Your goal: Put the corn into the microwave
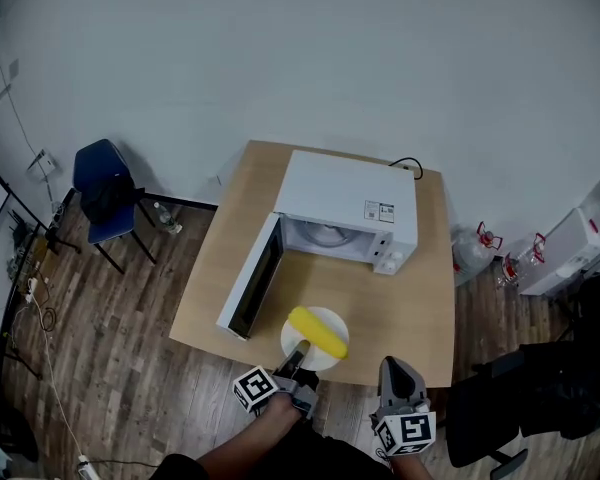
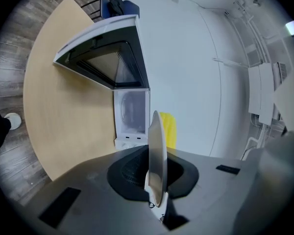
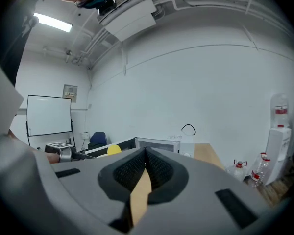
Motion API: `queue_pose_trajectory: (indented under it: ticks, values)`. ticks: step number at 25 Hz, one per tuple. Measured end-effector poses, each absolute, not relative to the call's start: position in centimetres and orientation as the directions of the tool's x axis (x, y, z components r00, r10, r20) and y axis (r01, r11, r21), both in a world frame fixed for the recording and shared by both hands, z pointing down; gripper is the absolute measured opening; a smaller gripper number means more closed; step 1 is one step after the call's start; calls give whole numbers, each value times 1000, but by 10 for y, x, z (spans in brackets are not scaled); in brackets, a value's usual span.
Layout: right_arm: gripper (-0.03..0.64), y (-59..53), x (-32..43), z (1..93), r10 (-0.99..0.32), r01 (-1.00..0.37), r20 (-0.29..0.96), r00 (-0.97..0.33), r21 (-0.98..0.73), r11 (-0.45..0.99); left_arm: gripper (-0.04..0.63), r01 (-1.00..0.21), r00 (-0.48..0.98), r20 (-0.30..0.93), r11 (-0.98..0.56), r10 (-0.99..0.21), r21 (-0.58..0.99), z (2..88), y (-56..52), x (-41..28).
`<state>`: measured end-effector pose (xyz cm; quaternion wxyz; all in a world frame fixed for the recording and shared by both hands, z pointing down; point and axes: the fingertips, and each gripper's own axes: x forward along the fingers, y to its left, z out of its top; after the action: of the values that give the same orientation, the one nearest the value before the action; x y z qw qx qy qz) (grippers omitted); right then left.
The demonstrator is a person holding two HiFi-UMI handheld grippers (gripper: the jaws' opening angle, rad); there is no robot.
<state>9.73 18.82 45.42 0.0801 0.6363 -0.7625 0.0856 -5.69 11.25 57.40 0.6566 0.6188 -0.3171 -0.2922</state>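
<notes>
Before microwave (image 1: pixel 345 213) | left gripper (image 1: pixel 299 359) pinches plate (image 2: pixel 157 155) | right gripper (image 1: pixel 395 374) closed

Half the corn (image 2: pixel 169 129) behind the plate (image 2: pixel 156 153) rim

1. You're working in a plain office or lab room, not a home kitchen: bare white walls (image 1: pixel 330 48) and a wood-plank floor (image 1: pixel 110 338).
2. The microwave (image 1: pixel 350 203) sits alone on a light-wood counter (image 1: pixel 220 268) out in the open.
3. Near you stand a blue chair (image 1: pixel 105 183), a whiteboard (image 3: pixel 49 115) and a water dispenser (image 3: pixel 277 141) with water bottles (image 3: pixel 240 169) beside it.
4. Overhead are a strip light (image 3: pixel 51 22) and an air-conditioning unit (image 3: pixel 132 16); loose cables (image 1: pixel 40 313) trail along the floor's edge.
</notes>
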Motion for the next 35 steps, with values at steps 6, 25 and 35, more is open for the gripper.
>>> queue_pose_trajectory:
  ticks: [6,25,35]
  values:
    - [60,145,98,469,-953,-991,270,-137,-49,128,18,-8,674,65,81,-735,997,587,69,-45]
    - [60,54,85,491,-955,-993,277,-111,-69,95,18,1,678,79,108,-731,994,612,-35,-27]
    - [60,-4,96,500,-944,-985,285,-169,-7,174,18,-19,641,115,134,-759,991,642,-79,-14]
